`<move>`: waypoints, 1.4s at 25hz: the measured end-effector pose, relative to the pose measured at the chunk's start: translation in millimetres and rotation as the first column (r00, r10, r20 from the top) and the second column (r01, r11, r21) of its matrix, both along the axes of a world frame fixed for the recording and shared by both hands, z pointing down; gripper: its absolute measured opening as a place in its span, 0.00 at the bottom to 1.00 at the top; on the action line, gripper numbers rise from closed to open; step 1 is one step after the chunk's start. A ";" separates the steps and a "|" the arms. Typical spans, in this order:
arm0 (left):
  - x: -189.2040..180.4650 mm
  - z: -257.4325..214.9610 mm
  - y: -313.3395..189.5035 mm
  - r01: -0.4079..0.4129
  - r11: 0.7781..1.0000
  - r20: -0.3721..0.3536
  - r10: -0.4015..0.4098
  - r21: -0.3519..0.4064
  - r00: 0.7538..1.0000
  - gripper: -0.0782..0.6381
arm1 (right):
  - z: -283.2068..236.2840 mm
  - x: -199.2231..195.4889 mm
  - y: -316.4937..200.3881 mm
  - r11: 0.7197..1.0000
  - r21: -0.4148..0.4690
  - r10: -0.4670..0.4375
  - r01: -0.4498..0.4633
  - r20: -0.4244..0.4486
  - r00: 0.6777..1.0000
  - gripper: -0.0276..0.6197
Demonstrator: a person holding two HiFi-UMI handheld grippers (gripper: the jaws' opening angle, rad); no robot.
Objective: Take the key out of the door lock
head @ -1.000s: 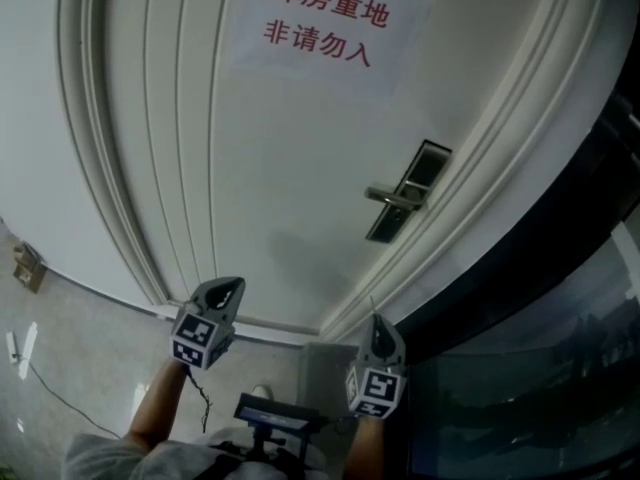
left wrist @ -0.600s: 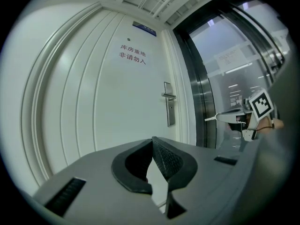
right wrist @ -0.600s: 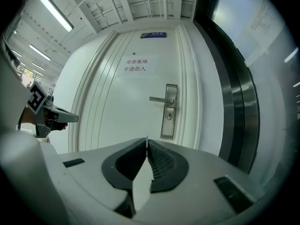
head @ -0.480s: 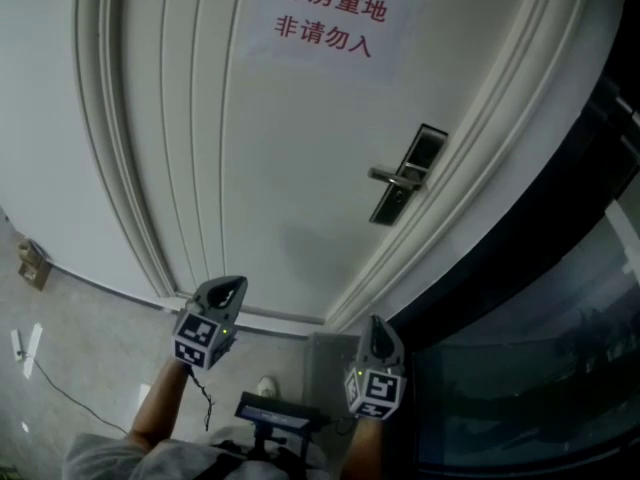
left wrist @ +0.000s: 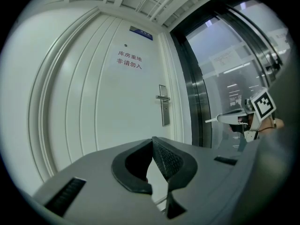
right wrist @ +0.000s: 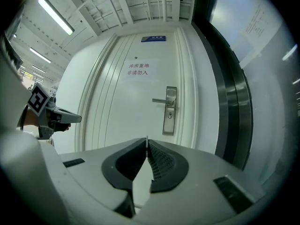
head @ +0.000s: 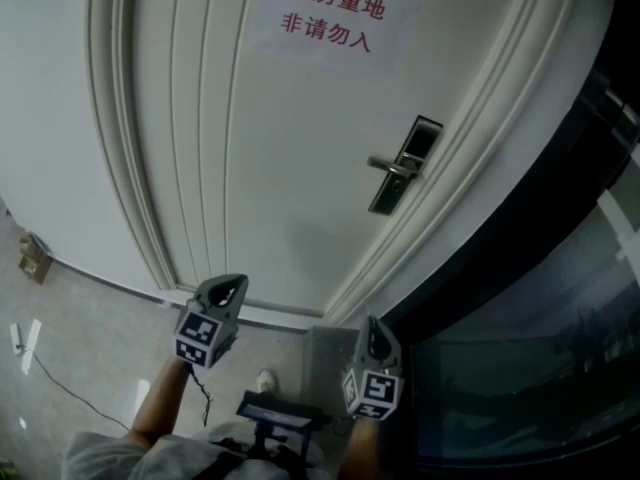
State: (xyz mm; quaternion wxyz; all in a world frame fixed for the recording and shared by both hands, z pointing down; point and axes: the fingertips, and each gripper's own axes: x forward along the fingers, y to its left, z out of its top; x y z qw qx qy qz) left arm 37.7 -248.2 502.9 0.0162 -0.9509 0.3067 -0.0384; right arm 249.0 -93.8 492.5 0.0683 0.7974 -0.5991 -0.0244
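**doorfan:** Mostly it's the head that moves since a second ago, not the hands; the door lock (head: 415, 148) sits a bit higher in the head view now and the red-lettered sign (head: 335, 18) slides right; both grippers hang low in about the same spots as before.

**latchy:** so how far along is the task?

**doorfan:** basically at zero, I'd say; the left gripper (head: 230, 286) and right gripper (head: 372, 322) are both down near the foot of the white door (head: 300, 148), well apart from the lock; nothing is touched yet.

**latchy:** claws open or what?

**doorfan:** both pinched narrow, pads meeting at the tips with nothing between them (each gripper view looks straight along its jaws, so that's easy to read); they'd need to open before any grab.

**latchy:** and the key?

**doorfan:** it should be in the lock, below the lever handle (right wrist: 161, 100) near the door's right edge; it's too small to make out in any view, so I can't say it's sticking out; the right gripper view points roughly at the lock, so my guess is that hand reaches; left to do: approach, open, grip, pull the key out.
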 end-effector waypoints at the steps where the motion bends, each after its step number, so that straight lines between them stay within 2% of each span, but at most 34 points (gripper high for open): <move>1: -0.4 0.5 1.8 -0.002 1.000 0.000 0.002 0.000 1.000 0.12 | -0.1 -0.6 1.1 1.000 0.000 -0.001 0.001 -0.001 1.000 0.08; 35: 27.9 0.3 14.2 -0.017 1.000 0.032 0.017 0.005 0.999 0.12 | 1.7 15.6 11.9 1.000 0.011 -0.020 0.020 0.021 1.000 0.07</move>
